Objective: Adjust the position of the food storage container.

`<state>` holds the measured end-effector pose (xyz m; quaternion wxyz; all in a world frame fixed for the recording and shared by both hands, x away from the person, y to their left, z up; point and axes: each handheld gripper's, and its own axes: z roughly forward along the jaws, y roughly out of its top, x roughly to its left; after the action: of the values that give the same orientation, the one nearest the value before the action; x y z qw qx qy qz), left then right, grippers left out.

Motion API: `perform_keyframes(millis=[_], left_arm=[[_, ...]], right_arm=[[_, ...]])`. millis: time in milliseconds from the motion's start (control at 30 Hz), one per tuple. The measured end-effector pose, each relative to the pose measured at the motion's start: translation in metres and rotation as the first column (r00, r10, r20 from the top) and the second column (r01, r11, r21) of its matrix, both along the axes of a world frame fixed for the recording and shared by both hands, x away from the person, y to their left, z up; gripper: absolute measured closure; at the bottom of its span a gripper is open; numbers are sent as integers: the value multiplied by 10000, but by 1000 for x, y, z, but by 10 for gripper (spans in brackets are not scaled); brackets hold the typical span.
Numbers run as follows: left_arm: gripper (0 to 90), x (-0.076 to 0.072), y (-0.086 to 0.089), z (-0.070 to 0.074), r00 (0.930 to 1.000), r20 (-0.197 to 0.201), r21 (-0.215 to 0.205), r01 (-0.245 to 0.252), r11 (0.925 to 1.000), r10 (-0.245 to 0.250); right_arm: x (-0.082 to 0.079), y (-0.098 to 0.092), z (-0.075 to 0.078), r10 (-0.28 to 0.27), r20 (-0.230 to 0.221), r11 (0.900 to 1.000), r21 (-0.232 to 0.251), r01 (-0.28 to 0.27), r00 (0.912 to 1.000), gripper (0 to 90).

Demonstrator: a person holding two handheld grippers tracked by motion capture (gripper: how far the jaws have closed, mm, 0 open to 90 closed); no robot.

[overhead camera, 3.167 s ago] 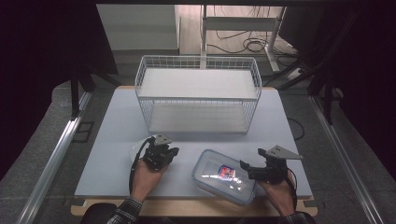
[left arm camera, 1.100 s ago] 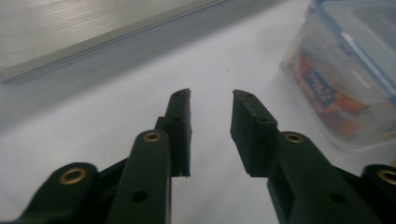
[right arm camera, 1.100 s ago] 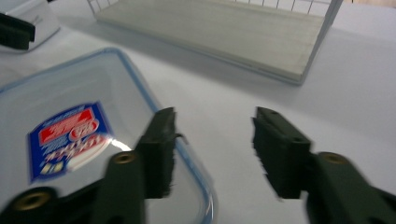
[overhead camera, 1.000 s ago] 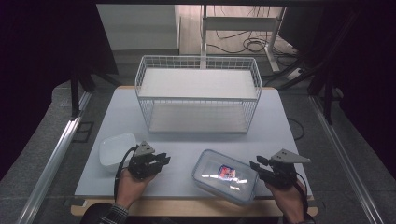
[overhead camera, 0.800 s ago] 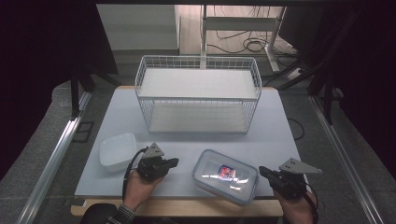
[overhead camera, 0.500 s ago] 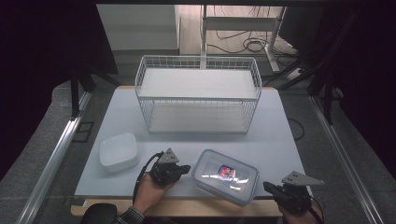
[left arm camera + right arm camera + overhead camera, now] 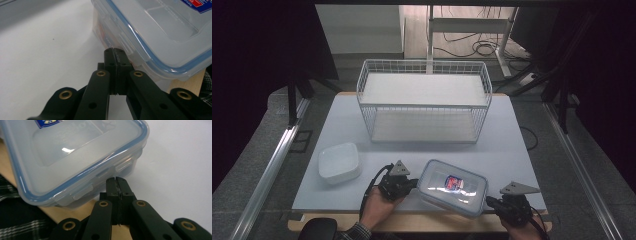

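Clear lidded container flanked by two closed grippers at the near edge of the surface.

Container (image 7: 453,187), blue seal, red-and-blue label, sits on the pale grey surface (image 7: 522,150) near its front edge, where a strip of bare wood shows. Left gripper (image 7: 411,183) at its left end, jaws pressed together, tips at the side latch, nothing between them. Right gripper (image 7: 490,203) at its right end, jaws likewise pressed together and empty, just under a latch. White square bowl (image 7: 339,162) to the left, apart. White wire basket (image 7: 424,100) farther back. Room dark; cables on the floor behind, metal rails along both sides.
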<state>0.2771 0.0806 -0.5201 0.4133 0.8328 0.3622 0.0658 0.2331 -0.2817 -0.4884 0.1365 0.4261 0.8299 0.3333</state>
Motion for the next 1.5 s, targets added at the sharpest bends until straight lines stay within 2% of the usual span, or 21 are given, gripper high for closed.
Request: perform_keyframes(millis=[167,200,333,367,433,667,767,967,1100,1233,1267,1300,1400,1500], left_arm=[[900,-2,6,1,9994,-63,109,-354,9993,355],[900,-1,9,2,9988,-70,175,-490,9986,491],[900,0,18,3,9960,-150,213,-872,9960,875],[900,0,18,3,9960,-150,213,-872,9960,875],[900,2,24,3,9928,-215,206,-1174,9929,1179],[900,8,36,4,9859,-278,296,-1640,9860,1648],[900,9,40,4,9835,-310,288,-1774,9837,1783],[900,17,52,4,9763,-122,654,-2150,9744,2162],[900,21,58,4,9716,-156,685,-2347,9697,2362],[899,21,61,4,9746,-191,628,-2214,9732,2229],[879,21,61,4,9746,-191,628,-2214,9732,2229],[842,19,63,5,9713,-140,623,-2362,9697,2375],[716,16,70,6,9650,-35,470,-2616,9640,2621],[619,14,77,10,9632,99,280,-2687,9628,2685]], right_arm=[[16,6,-1,86,41,10000,-5,-86,10000,890],[26,10,-1,147,54,9999,-35,-147,9999,890],[41,20,-2,243,35,9997,-47,-243,9997,890],[41,20,-2,243,35,9997,-47,-243,9997,890],[51,29,-2,341,25,9994,-111,-340,9994,890],[73,46,-4,472,17,9988,-96,-472,9989,891],[77,50,-4,528,58,9985,-152,-527,9986,891],[92,68,-4,773,39,9966,-303,-771,9970,891],[94,77,-5,939,158,9950,-345,-933,9955,891],[94,76,-7,983,293,9950,-210,-977,9947,888],[94,76,-7,983,293,9950,-210,-977,9947,888],[92,73,-7,1049,340,9945,-103,-1046,9939,861],[88,69,-3,1064,627,9942,-204,-1054,9923,822],[85,60,2,973,891,9952,-36,-973,9913,777]])
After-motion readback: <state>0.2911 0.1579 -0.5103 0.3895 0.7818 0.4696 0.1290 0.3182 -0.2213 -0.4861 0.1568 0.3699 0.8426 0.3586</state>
